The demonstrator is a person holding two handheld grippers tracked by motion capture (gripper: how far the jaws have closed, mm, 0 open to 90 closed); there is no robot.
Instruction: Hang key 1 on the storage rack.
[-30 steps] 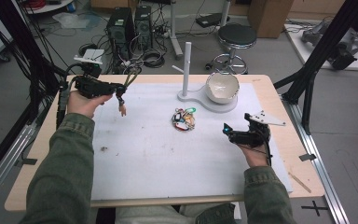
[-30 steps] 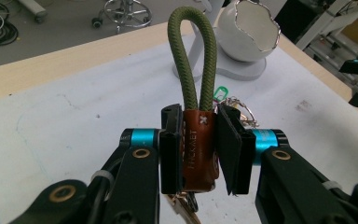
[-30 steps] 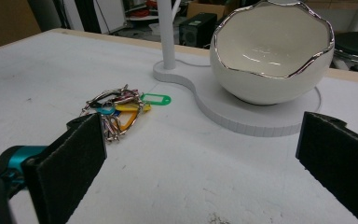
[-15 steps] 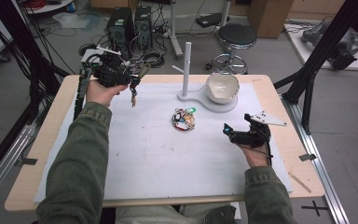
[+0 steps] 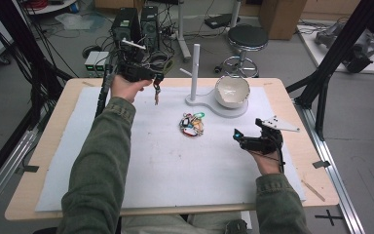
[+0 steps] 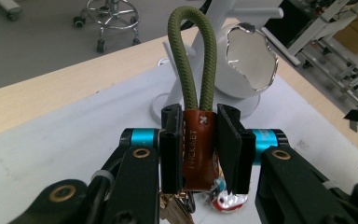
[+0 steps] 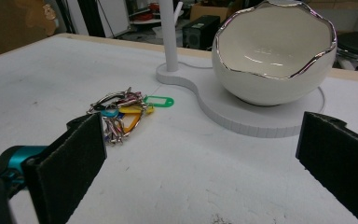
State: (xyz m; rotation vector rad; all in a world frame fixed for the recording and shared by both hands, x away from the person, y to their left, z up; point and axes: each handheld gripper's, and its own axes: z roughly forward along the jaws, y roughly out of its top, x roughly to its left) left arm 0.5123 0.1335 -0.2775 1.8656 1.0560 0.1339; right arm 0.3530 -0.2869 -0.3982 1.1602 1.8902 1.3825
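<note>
My left gripper (image 6: pixel 199 122) is shut on the brown leather tab (image 6: pixel 198 149) of a keychain; its olive cord loop (image 6: pixel 191 51) sticks up past the jaws. In the high view that left gripper (image 5: pixel 157 77) is held above the table's far side, left of the white stand's post (image 5: pixel 195 66), with keys (image 5: pixel 156 95) dangling below it. A silver-rimmed white bowl (image 5: pixel 232 91) sits on the stand's base. A pile of tagged keys (image 5: pixel 191 124) lies mid-table. My right gripper (image 5: pixel 239 138) rests near the right edge, jaws wide open and empty (image 7: pixel 205 158), facing the key pile (image 7: pixel 121 112) and bowl (image 7: pixel 272 56).
A white sheet (image 5: pixel 141 165) covers the wooden table (image 5: pixel 39 161). Black frame struts (image 5: pixel 321 83) stand at the right and left sides. Behind the table are a stool (image 5: pixel 247 39), computer boxes (image 5: pixel 136 24) and floor cables.
My left hand has carried the keychain to the right and farther back, toward the white stand's post. The right hand and its open gripper have stayed in place.
</note>
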